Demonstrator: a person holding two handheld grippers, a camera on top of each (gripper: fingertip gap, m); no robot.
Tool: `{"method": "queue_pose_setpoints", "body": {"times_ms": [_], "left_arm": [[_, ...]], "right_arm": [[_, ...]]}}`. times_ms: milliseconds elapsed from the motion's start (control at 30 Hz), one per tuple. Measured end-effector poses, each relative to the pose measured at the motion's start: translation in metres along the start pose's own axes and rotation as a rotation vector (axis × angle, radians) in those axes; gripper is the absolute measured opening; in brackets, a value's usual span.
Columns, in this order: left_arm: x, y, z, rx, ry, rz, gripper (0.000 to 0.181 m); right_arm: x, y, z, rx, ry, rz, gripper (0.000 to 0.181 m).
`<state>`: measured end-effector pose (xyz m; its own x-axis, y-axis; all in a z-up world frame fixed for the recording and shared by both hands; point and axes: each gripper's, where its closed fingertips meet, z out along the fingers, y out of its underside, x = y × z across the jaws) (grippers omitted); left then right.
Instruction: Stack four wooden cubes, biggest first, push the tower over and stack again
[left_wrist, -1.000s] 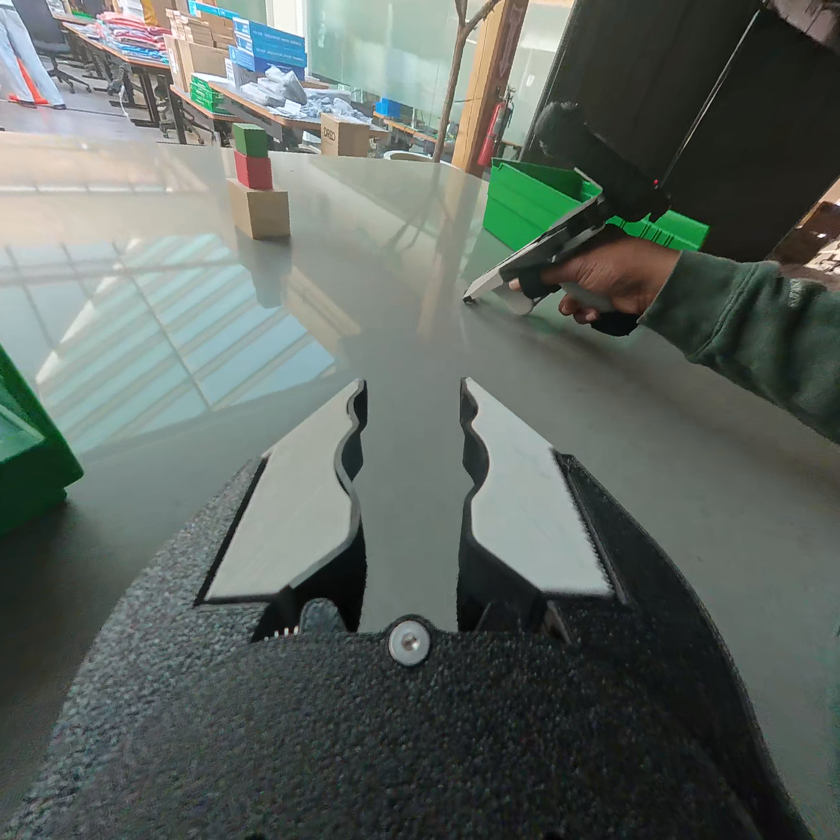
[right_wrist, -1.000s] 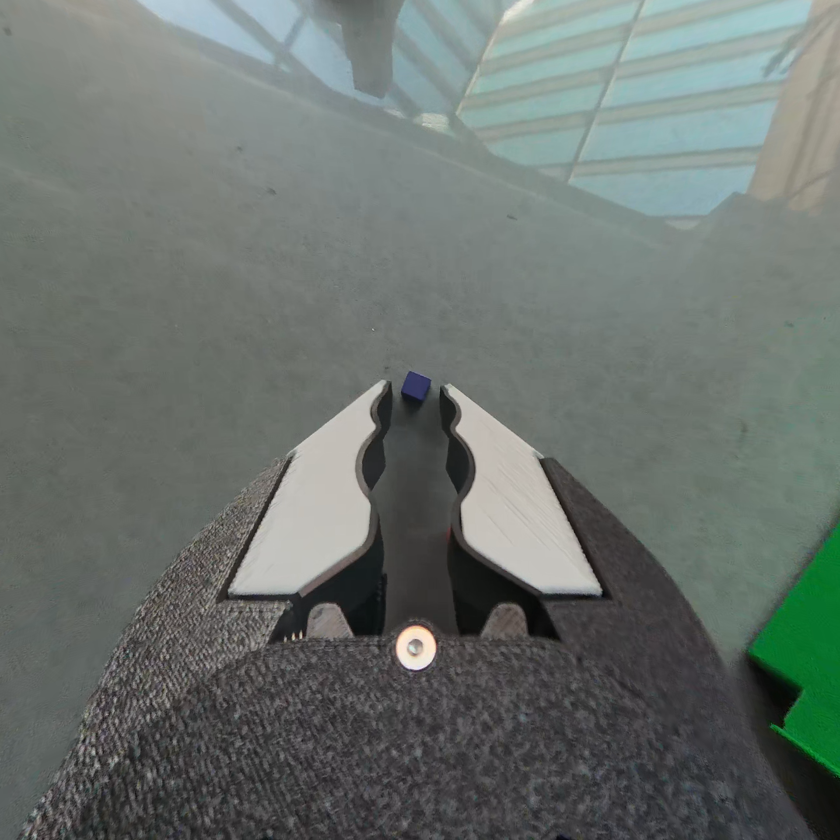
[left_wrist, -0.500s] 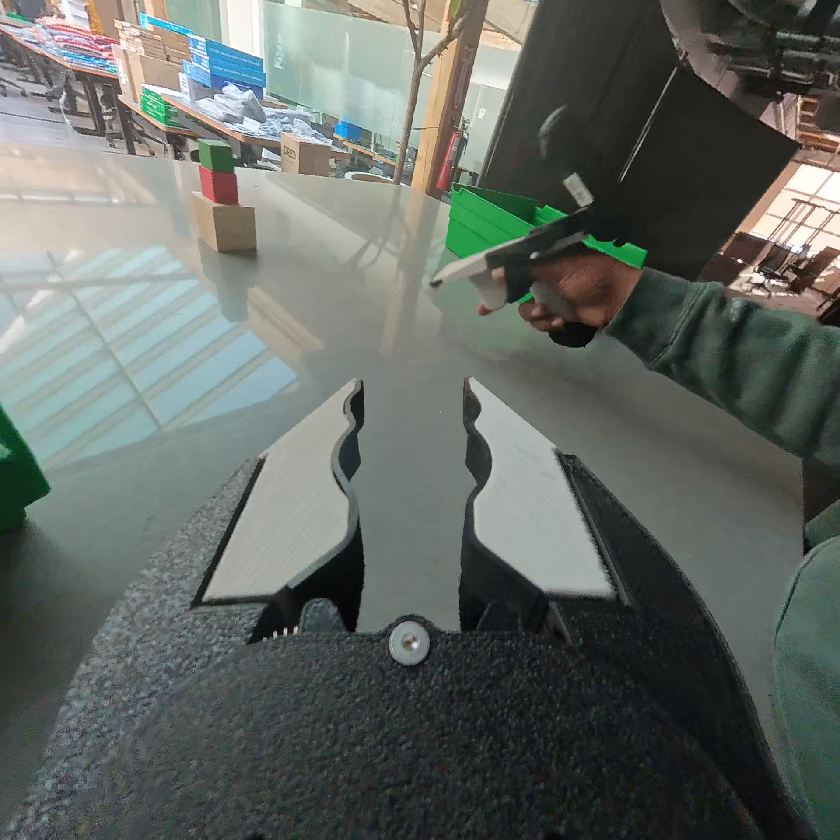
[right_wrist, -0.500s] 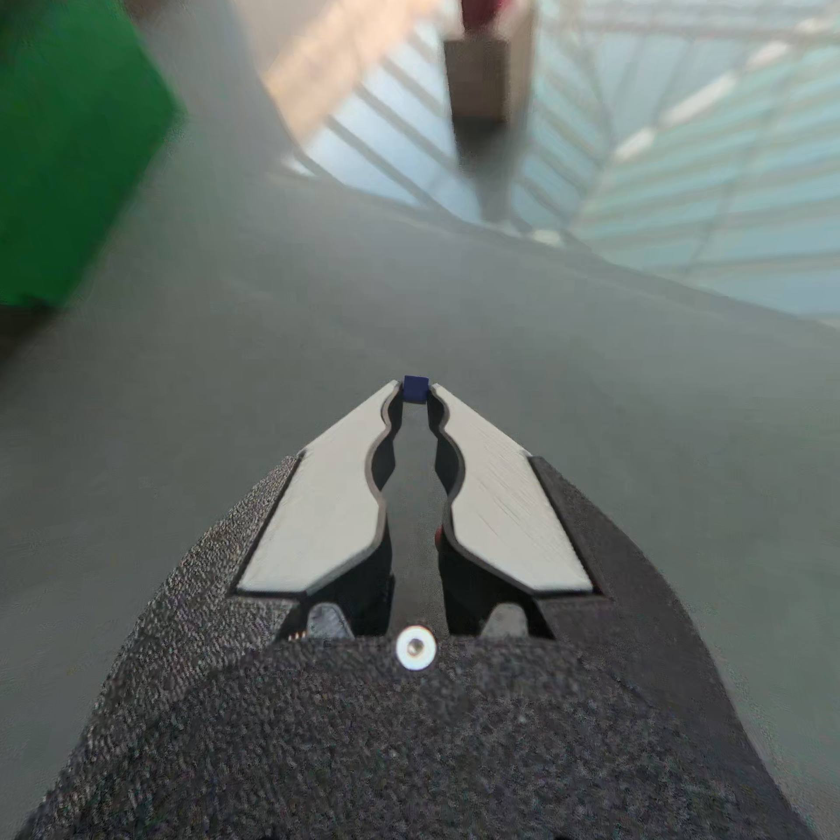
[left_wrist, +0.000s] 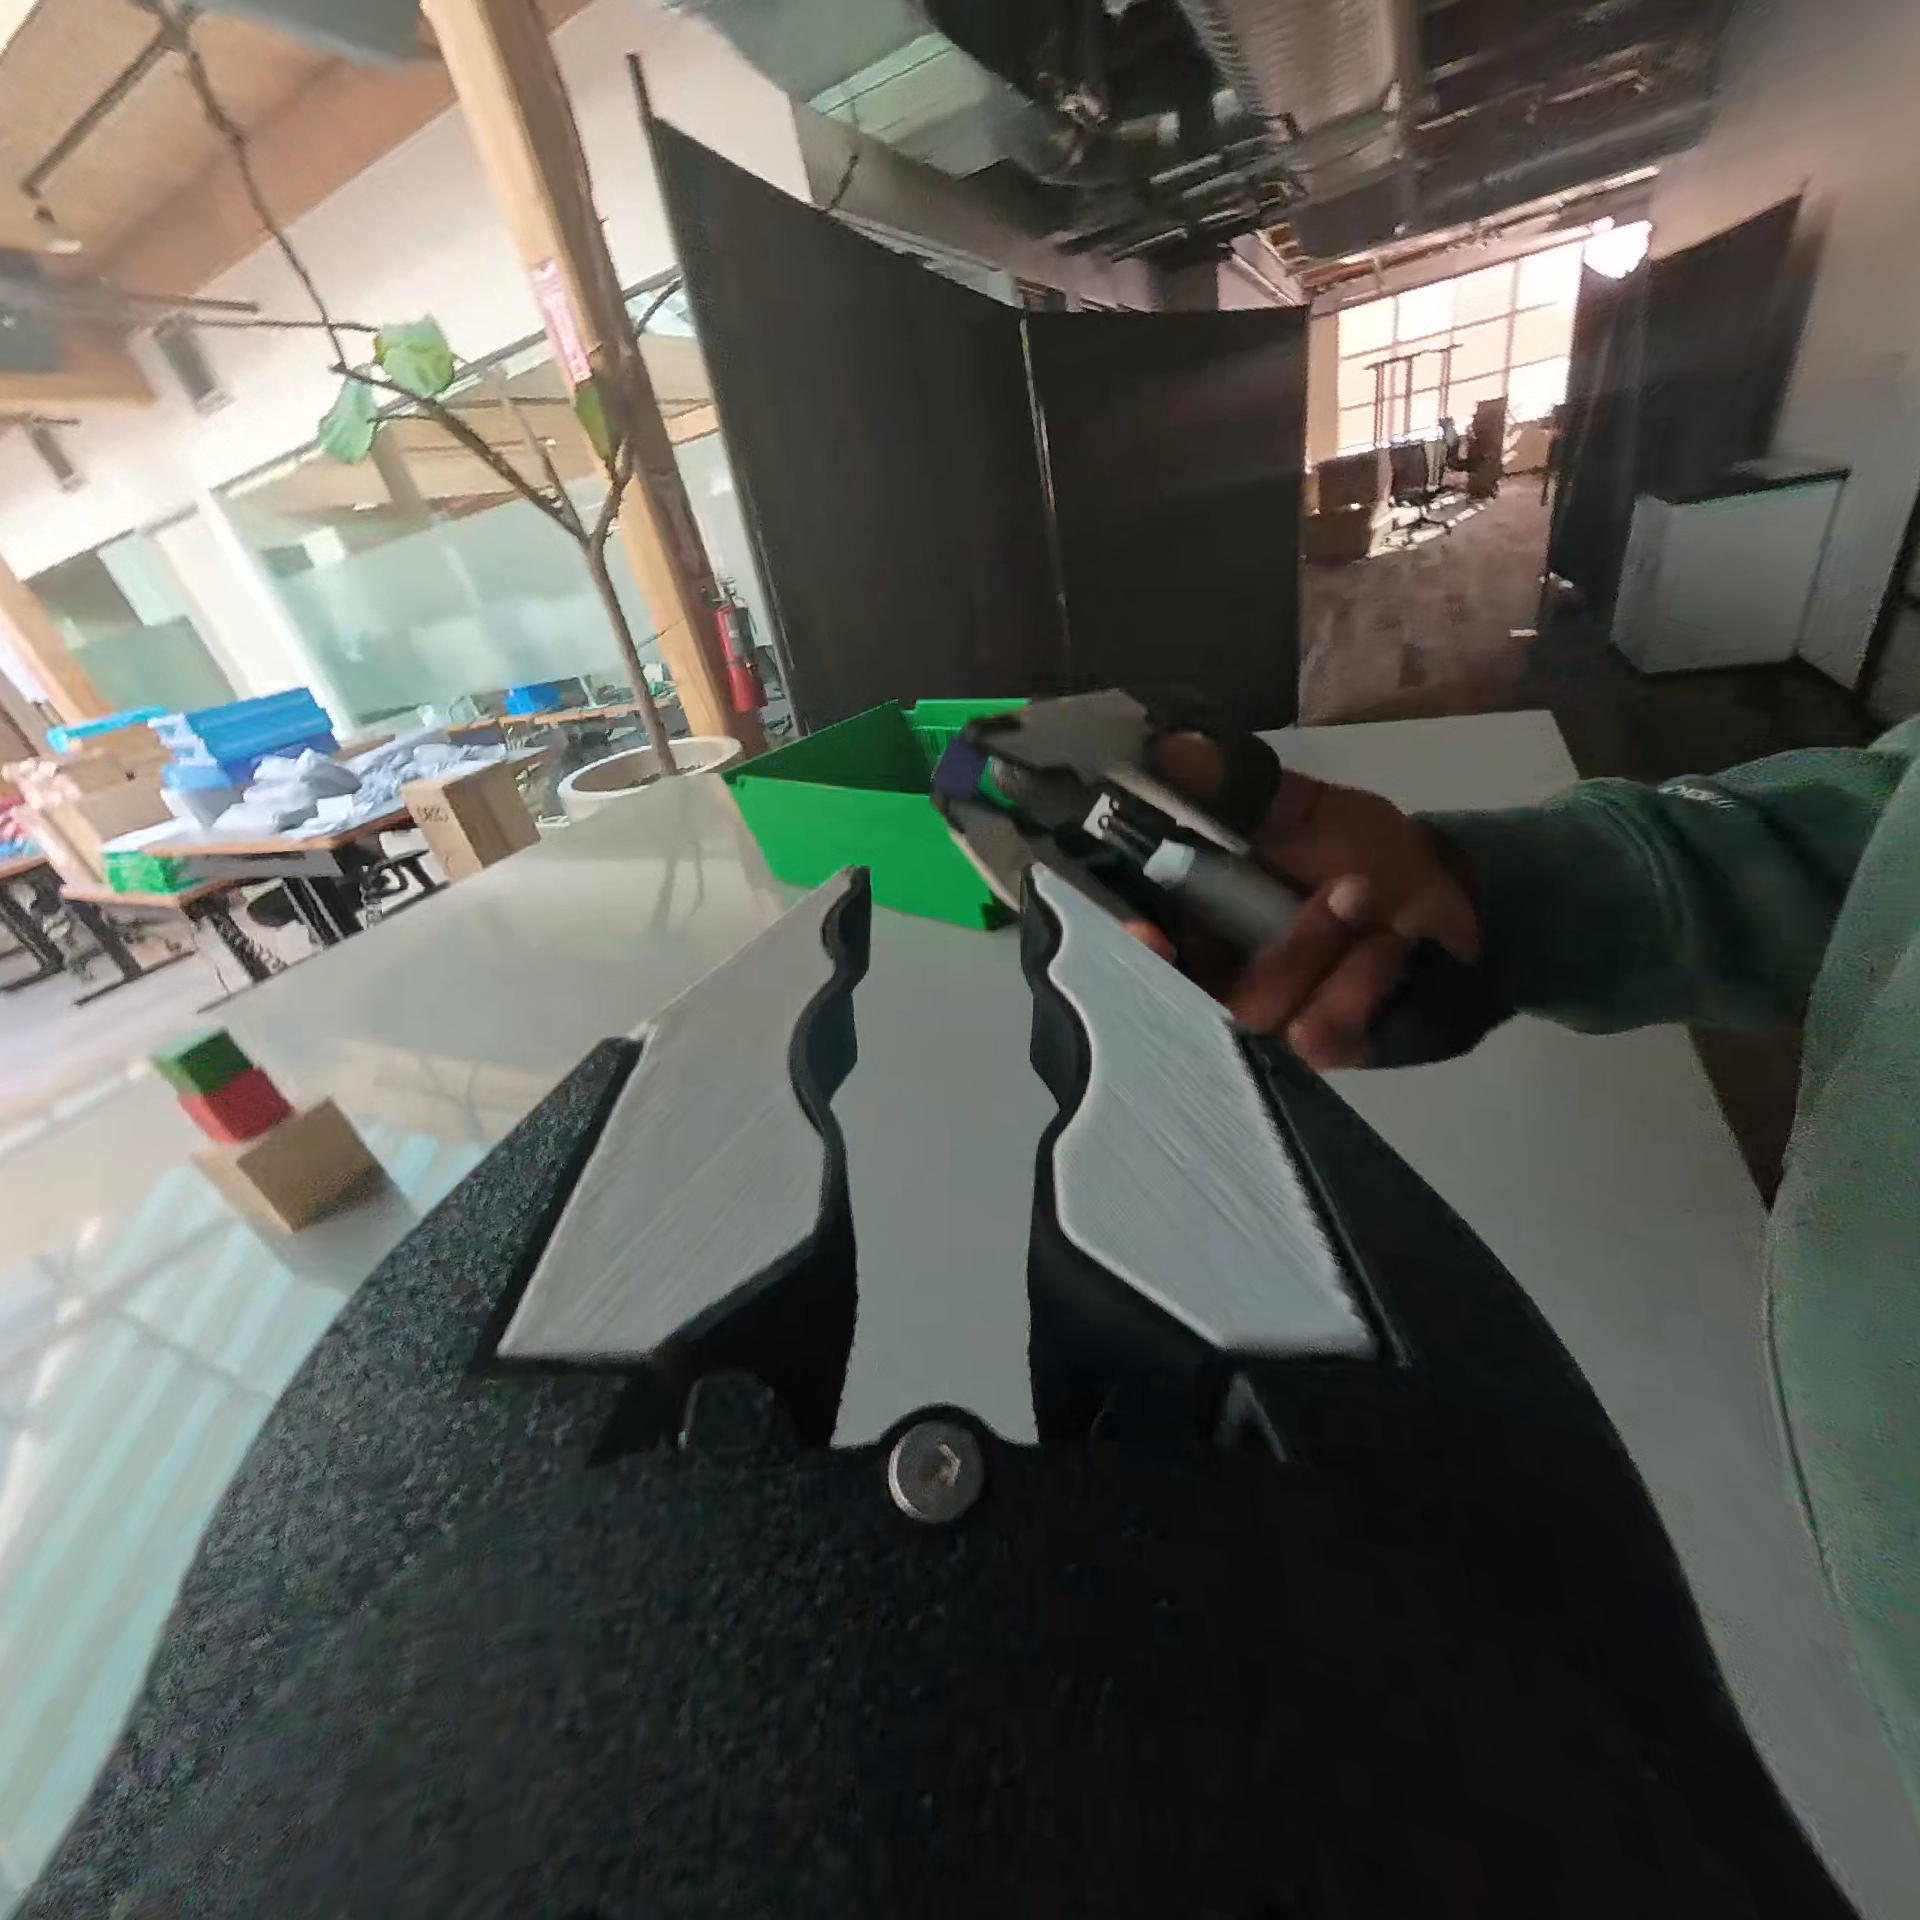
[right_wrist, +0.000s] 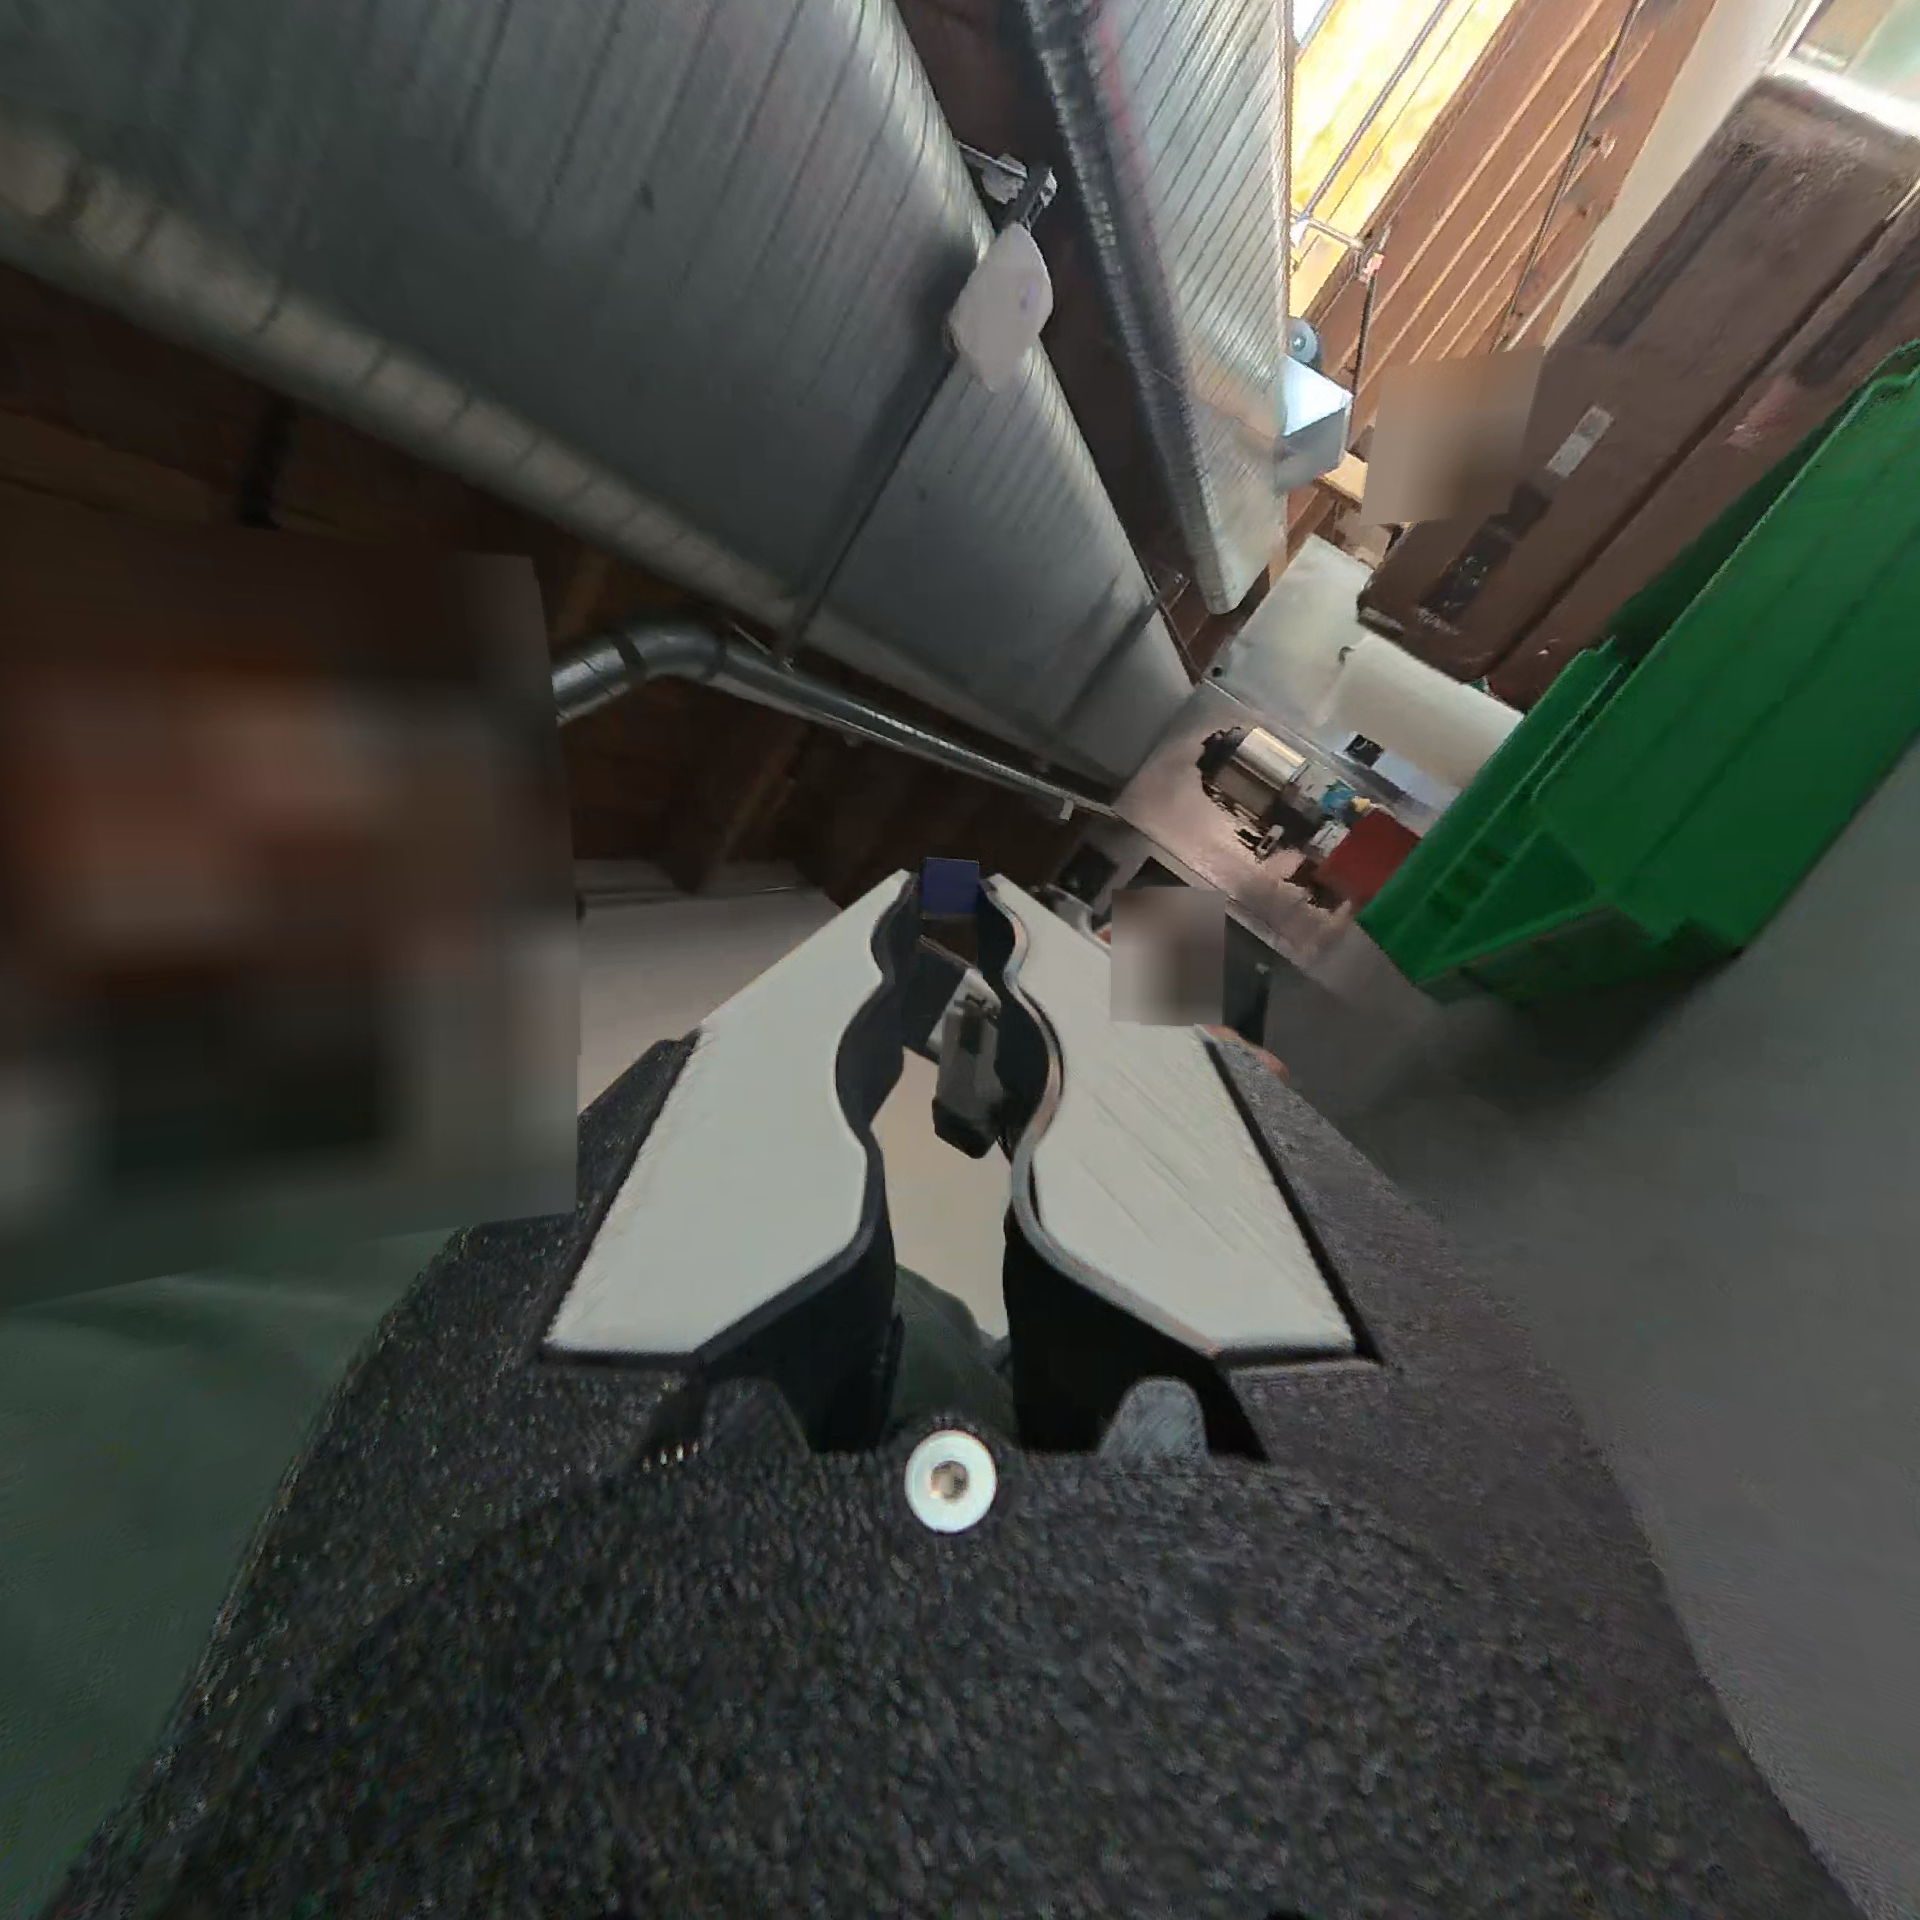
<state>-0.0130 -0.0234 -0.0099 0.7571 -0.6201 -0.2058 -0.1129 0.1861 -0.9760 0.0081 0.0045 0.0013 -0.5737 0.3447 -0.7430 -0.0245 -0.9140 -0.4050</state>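
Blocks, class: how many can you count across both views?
4. A green block tops a red block on a wooden block, stacked on the table; the right gripper pinches a small blue block. Others may be hidden.

dark print on cardboard box (left_wrist: 470, 821) – red sign on pillar (left_wrist: 559, 317) – neither legible

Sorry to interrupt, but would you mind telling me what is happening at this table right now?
A person holds a two-finger tool in each hand above a glossy grey table. The right tool is shut on a small dark blue cube, raised in the air near a green plastic bin. The left tool is open and holds nothing. Off to the side stands a stack: a green block on a red block on a tan wooden block.
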Motion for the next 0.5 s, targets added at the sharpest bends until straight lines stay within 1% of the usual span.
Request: {"method": "queue_pose_setpoints", "body": {"times_ms": [167,300,500], "left_arm": [[0.014,-0.006,0.019,-0.050,0.058,0.124,0.021],[0.018,-0.007,0.024,-0.075,0.081,0.172,0.017],[0.023,-0.005,0.027,-0.109,0.107,0.224,0.010]], "right_arm": [[-0.002,0.017,0.002,-0.004,-0.010,0.038,0.010],[-0.001,0.024,0.001,-0.026,0.002,0.039,0.010],[-0.008,0.025,0.000,-0.024,-0.033,0.058,0.010]]}}
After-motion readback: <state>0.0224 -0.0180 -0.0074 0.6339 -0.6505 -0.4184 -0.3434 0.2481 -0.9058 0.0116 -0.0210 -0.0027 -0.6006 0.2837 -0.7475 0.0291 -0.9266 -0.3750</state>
